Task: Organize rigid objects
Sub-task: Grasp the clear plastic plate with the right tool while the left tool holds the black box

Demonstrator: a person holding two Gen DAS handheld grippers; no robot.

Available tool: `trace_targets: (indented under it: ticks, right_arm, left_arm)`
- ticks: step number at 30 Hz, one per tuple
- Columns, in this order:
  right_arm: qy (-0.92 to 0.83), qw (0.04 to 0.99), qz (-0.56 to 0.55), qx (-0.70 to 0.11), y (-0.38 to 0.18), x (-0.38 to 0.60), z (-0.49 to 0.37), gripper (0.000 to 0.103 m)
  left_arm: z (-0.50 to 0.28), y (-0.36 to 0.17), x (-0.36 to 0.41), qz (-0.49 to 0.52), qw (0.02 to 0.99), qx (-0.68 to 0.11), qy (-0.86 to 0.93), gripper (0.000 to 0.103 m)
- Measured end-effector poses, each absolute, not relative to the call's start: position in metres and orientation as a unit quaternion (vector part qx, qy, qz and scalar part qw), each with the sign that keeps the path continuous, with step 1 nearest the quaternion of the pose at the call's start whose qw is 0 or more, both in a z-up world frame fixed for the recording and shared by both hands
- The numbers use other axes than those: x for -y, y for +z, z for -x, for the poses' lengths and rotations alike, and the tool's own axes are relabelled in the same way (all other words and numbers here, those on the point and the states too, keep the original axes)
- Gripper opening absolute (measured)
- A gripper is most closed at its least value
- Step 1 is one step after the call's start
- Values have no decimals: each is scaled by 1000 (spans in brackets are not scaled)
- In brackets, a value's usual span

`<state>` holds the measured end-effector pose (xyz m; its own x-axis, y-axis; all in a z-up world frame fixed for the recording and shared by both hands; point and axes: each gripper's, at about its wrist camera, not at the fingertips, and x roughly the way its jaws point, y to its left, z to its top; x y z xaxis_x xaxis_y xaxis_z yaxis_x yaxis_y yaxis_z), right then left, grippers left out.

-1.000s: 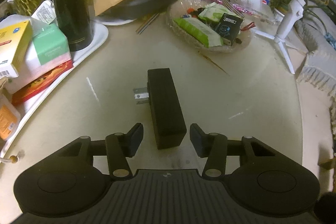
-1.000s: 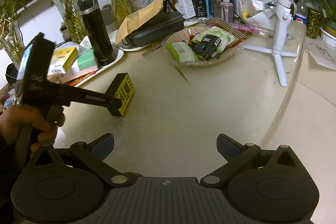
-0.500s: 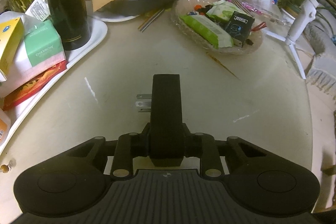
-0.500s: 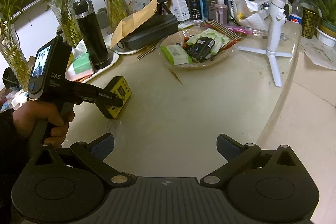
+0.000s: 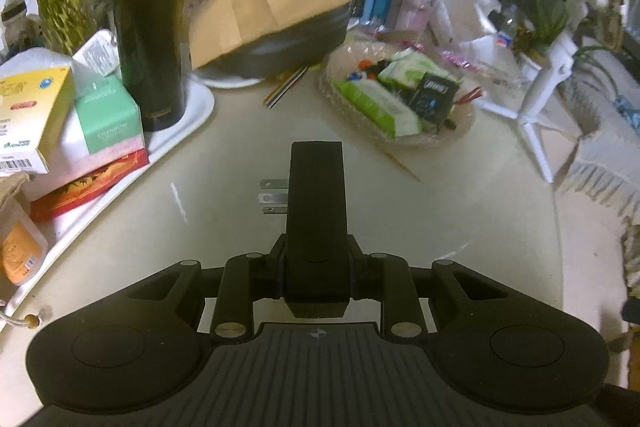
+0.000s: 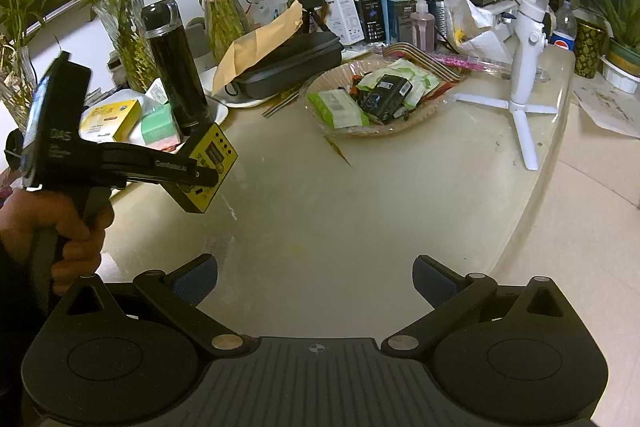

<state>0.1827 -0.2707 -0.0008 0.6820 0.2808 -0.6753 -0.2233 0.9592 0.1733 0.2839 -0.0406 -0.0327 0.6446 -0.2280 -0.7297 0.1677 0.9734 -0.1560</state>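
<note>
My left gripper (image 5: 316, 269) is shut on a black box-shaped charger (image 5: 316, 203) with a yellow face and metal plug prongs (image 5: 274, 197) on its left side. It holds the charger lifted off the beige table. In the right wrist view the charger (image 6: 206, 169) shows its yellow face, tilted, above the table at the left, held by the left gripper (image 6: 196, 173). My right gripper (image 6: 316, 277) is open and empty, low over the table's near part.
A white tray (image 5: 192, 123) at the left holds a dark flask (image 5: 148, 27), boxes and tissue packs. A glass bowl of packets (image 5: 400, 99) stands at the middle right. A black case under a brown envelope (image 5: 272, 19) lies behind. A white tripod (image 6: 524, 67) stands at the right.
My left gripper moved up to the charger, closed on it and lifted it off the table, tilting it. The right gripper stayed open and nearly still.
</note>
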Motion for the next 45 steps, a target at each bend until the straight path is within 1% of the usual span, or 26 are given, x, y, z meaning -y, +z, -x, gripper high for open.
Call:
trace_targets:
  ticks: [10,21,35,45]
  right_arm:
    - [157,915,-19,-371,4,257,-180,103]
    - [192,903,15,-385,10,230,-179,103]
    - [215,879,51,-423,13,194,-191,103]
    - [210,860,59,-462,2,173,-210,103]
  left_arm:
    - [-248,-6,26,14,921,-375,-99,26]
    - [-208,13,1,-5,924,-374,-75,26]
    - [-164,35,-13,-5,927,-369,-64,26]
    - [-143,35,-27,4,926,-375,-55,26]
